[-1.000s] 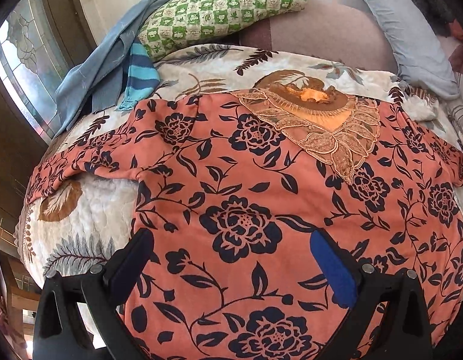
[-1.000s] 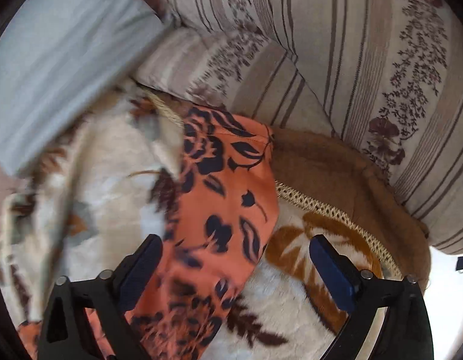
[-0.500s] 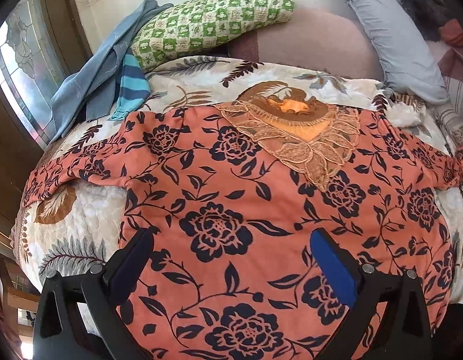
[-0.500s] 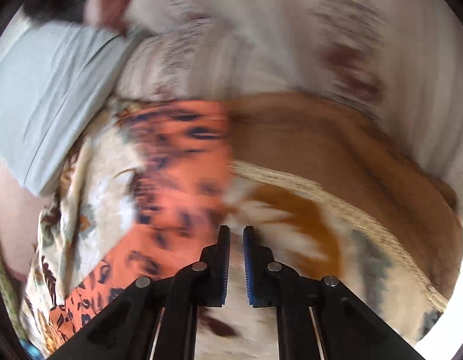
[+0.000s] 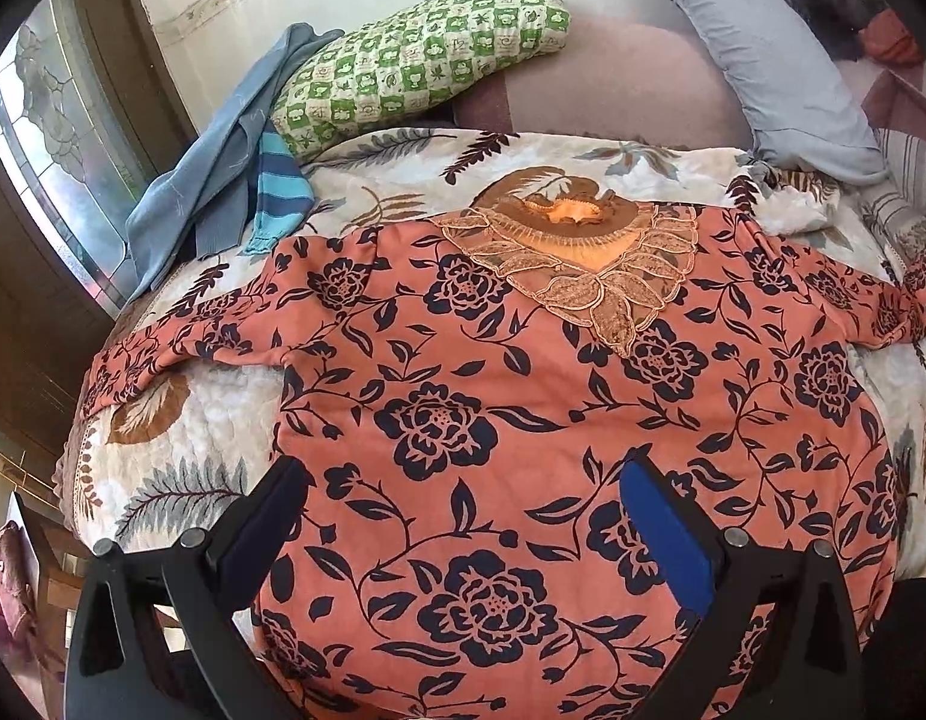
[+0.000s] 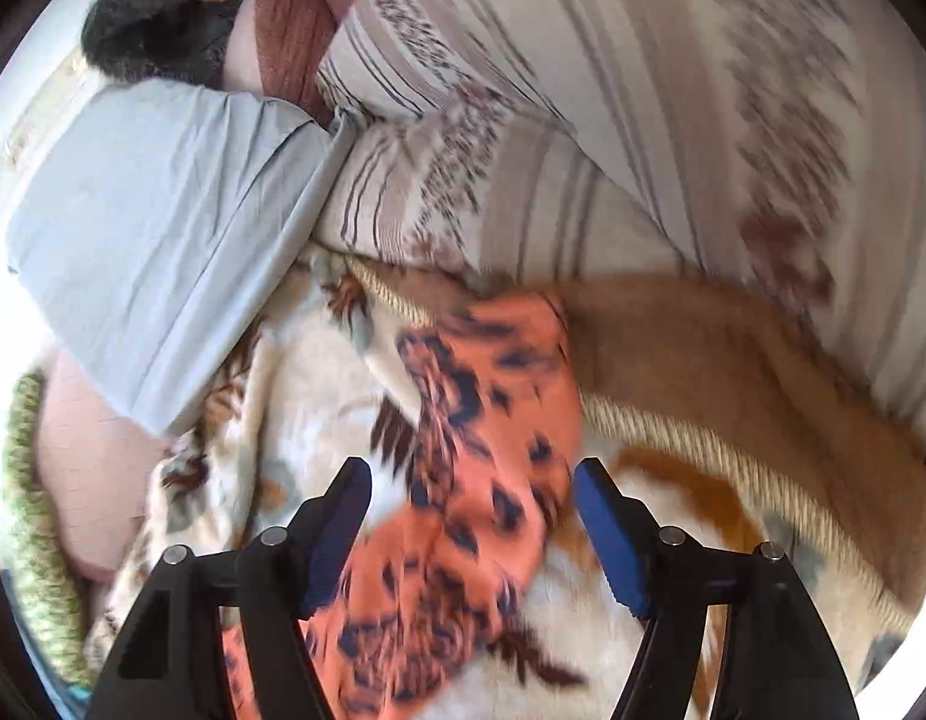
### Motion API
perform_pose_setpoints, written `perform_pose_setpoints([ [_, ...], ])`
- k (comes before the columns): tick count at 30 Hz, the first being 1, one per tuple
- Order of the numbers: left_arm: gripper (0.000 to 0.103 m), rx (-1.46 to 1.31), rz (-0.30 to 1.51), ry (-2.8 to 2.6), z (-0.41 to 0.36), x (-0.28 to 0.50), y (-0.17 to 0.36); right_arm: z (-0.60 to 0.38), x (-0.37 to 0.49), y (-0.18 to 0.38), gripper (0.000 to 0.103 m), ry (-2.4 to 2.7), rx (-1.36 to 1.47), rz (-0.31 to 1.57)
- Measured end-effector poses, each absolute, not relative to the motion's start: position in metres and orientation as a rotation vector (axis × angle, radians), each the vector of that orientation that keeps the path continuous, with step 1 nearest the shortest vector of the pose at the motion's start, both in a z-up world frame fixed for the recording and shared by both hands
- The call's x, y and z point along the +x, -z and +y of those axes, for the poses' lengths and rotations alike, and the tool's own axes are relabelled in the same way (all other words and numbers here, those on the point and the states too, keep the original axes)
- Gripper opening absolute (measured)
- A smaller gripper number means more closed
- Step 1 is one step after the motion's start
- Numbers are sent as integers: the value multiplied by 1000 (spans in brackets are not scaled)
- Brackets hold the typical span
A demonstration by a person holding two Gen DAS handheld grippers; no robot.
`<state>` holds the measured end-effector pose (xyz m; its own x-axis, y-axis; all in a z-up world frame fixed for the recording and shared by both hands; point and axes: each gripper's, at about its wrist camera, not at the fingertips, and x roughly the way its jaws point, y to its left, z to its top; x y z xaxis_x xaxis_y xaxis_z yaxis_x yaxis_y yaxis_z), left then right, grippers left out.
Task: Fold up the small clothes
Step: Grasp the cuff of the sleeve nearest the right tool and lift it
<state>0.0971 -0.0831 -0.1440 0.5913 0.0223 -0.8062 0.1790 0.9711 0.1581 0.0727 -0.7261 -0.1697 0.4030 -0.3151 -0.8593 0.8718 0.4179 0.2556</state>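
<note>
An orange top with dark blue flowers (image 5: pixel 523 396) lies spread flat on the leaf-print bedspread (image 5: pixel 162 450), both sleeves out to the sides, its lace neck panel (image 5: pixel 589 264) at the far end. My left gripper (image 5: pixel 463 516) hovers open above the body of the top, nothing between its fingers. In the right wrist view the top's right sleeve (image 6: pixel 487 468) lies on the bedspread, and my right gripper (image 6: pixel 472 522) is above it with jaws opening. The sleeve shows between the fingers, but the pads stand apart from it.
A green checked pillow (image 5: pixel 414 66), a grey-blue pillow (image 5: pixel 763 60) and blue garments (image 5: pixel 222 180) lie at the head of the bed. A window (image 5: pixel 48 138) is at left. Striped floral cushions (image 6: pixel 583 120) and a brown blanket (image 6: pixel 733 360) border the right sleeve.
The right gripper shut half a second ago and has since opened wide again, rising over the sleeve. The left gripper drew back and up a little, so more of the top shows.
</note>
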Motion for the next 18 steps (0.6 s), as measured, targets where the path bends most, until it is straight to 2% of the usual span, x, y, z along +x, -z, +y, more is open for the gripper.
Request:
perform_pose_setpoints([
  [3, 103, 242, 952, 80, -91, 105, 149, -740, 112, 179, 73, 942, 690, 954],
  [6, 103, 260, 972, 85, -104, 115, 152, -749, 143, 211, 72, 1001, 635, 1103],
  [7, 103, 265, 970, 90, -108, 118, 151, -754, 145, 220, 66, 1016, 634, 1106],
  [8, 103, 268, 965, 96, -113, 120, 149, -758, 138, 227, 42, 1005, 667, 1095],
  [9, 103, 269, 958, 105, -117, 122, 147, -761, 129, 233, 32, 985, 726, 1088],
  [11, 103, 265, 942, 126, -125, 123, 143, -764, 109, 232, 18, 935, 783, 1004],
  [14, 103, 256, 934, 168, -138, 122, 141, -759, 62, 211, 11, 869, 797, 865],
  [18, 103, 262, 931, 247, -153, 106, 143, -759, -12, 190, 7, 755, 971, 666],
])
